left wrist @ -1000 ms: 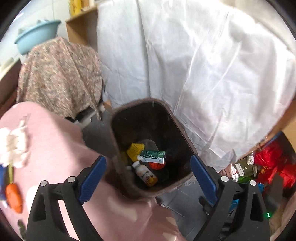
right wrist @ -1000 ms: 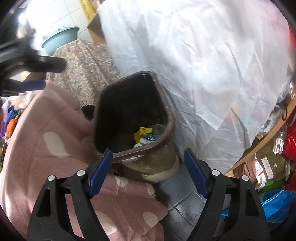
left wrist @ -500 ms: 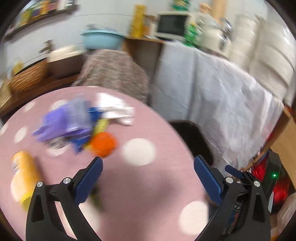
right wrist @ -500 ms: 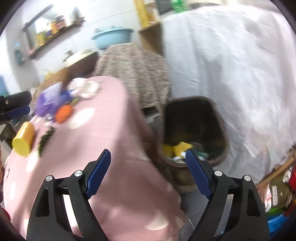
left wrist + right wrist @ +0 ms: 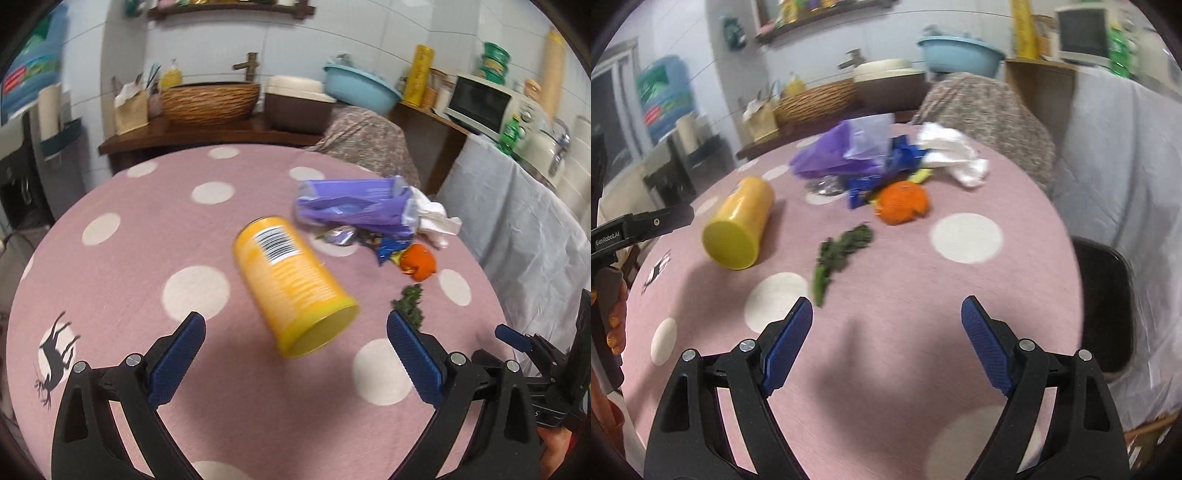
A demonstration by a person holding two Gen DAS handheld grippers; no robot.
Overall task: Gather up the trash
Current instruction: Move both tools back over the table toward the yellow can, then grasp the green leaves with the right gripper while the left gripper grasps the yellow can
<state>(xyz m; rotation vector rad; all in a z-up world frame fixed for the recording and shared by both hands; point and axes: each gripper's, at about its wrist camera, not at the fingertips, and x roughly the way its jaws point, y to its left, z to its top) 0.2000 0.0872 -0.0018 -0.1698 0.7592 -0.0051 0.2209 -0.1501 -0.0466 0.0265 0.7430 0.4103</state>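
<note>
A yellow can (image 5: 291, 282) (image 5: 740, 221) lies on its side on the pink dotted tablecloth (image 5: 129, 280) (image 5: 886, 350). Behind it sit a purple plastic bag (image 5: 354, 206) (image 5: 846, 151), blue wrappers (image 5: 388, 247) (image 5: 882, 170), an orange peel (image 5: 419, 262) (image 5: 903, 203), white crumpled tissue (image 5: 436, 218) (image 5: 953, 155) and a green leafy scrap (image 5: 410, 306) (image 5: 842, 247). My left gripper (image 5: 295, 354) hangs open just in front of the can. My right gripper (image 5: 886, 343) is open over bare cloth, short of the green scrap. The dark trash bin (image 5: 1104, 302) stands off the table's right edge.
A counter at the back carries a woven basket (image 5: 208, 99), a brown pot (image 5: 299, 107) and a blue basin (image 5: 360, 86). A white sheet (image 5: 517, 206) drapes furniture at right, beside a floral-covered object (image 5: 990, 114). The left gripper's body (image 5: 635, 229) and a hand show at the right wrist view's left edge.
Both grippers swung away from the trash bin and now face the table with its litter. The can and wrappers came into view. Both stay open with nothing in them.
</note>
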